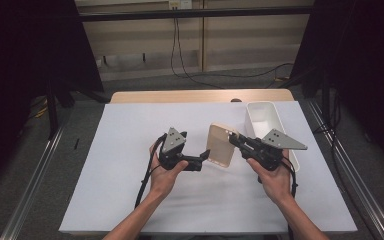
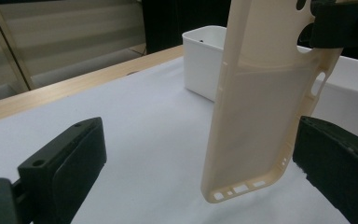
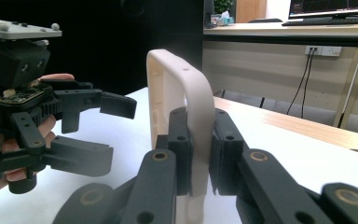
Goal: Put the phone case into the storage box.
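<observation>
Cream plastic phone case (image 1: 222, 145), held upright above the white sheet (image 1: 130, 190), just left of the white bin (image 1: 264, 116) that serves as landmark. Clamped at one edge by the right gripper (image 1: 234, 139), pads pressed flat on both faces of the thin wall, jaws as tight as they go; same pinch plain in the right gripper view, case (image 3: 186, 93) rising between the black pads (image 3: 179, 140). Camera cut-out end up by that grip, port slots at the lower end, hanging clear of the sheet in the left gripper view (image 2: 261, 107).

Left gripper (image 1: 206, 156) farther from the bin, on the case's far side, spread wide. Pads off the plastic, lower corner of the case between the jaws but untouched; gap visible on both sides in the left gripper view. Same open claw (image 3: 107, 130) seen level and apart from the case in the right gripper view.

Bin (image 2: 205, 60) on the sheet beyond the case, close by the wooden table edge (image 1: 200, 96).
</observation>
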Available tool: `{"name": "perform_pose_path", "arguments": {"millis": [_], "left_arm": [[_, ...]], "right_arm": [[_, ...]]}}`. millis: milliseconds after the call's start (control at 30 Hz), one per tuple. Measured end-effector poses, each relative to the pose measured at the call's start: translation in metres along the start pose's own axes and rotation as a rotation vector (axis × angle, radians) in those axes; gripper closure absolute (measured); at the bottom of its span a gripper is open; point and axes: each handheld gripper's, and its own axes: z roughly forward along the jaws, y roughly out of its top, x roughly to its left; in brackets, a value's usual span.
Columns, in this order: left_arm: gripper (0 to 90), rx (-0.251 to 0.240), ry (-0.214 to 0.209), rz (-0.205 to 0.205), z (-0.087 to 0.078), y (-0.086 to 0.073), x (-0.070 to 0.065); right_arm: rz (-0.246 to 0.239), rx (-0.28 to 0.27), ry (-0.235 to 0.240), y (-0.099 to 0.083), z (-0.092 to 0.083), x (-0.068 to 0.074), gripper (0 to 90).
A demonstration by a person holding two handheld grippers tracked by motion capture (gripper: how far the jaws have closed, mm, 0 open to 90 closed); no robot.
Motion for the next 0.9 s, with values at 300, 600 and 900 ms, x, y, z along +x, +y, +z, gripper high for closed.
{"name": "perform_pose_path", "arguments": {"millis": [300,600,900], "left_arm": [[2.4,-0.018,0.025,-0.034,-0.007,-0.004,0.008],[3.4,-0.02,0.05,-0.022,-0.012,-0.007,0.011],[3.5,-0.044,0.093,-0.002,-0.02,-0.01,0.015]], "right_arm": [[0.004,-0.016,-0.004,0.006,-0.007,-0.006,81.3],[0.008,-0.025,-0.017,0.008,-0.01,-0.011,81.3],[0.008,-0.036,-0.012,0.012,-0.013,-0.013,81.3]]}}
